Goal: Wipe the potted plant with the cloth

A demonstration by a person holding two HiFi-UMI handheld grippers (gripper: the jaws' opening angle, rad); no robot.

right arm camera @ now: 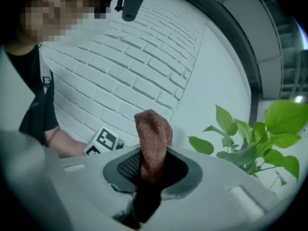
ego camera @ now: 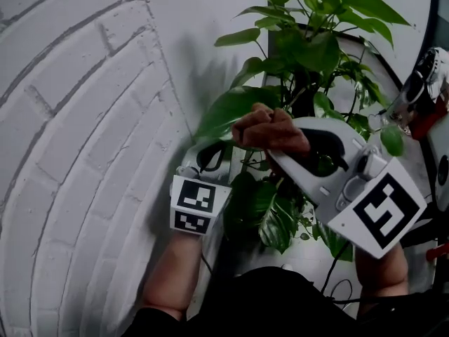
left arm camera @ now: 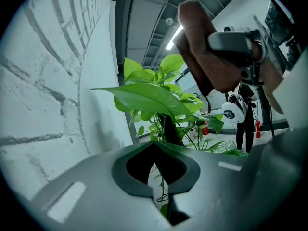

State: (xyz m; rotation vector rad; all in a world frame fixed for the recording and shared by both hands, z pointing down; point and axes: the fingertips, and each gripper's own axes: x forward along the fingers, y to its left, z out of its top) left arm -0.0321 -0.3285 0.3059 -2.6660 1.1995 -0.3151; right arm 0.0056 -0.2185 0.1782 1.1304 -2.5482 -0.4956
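Brown cloth [ego camera: 270, 128] is clenched in the right tongs [right arm camera: 153, 153], just above a broad leaf [ego camera: 228, 111] at the left edge of the potted plant [ego camera: 309, 48]. Left tongs [left arm camera: 154, 146], closed tip to tip, sit under that leaf, with the white brick wall [ego camera: 70, 153] near on the left.

- Cloth [right arm camera: 153, 134]: rust-brown, coarse woven texture.
- Potted plant [ego camera: 309, 48]: bright to dark green leaves.
- Wall [ego camera: 70, 118]: white, brick pattern.
- Left tongs [left arm camera: 155, 146], right tongs [right arm camera: 151, 166]: pale grey shells, dark grey pads.
- Marker cubes [ego camera: 382, 209]: black-and-white square patterns.
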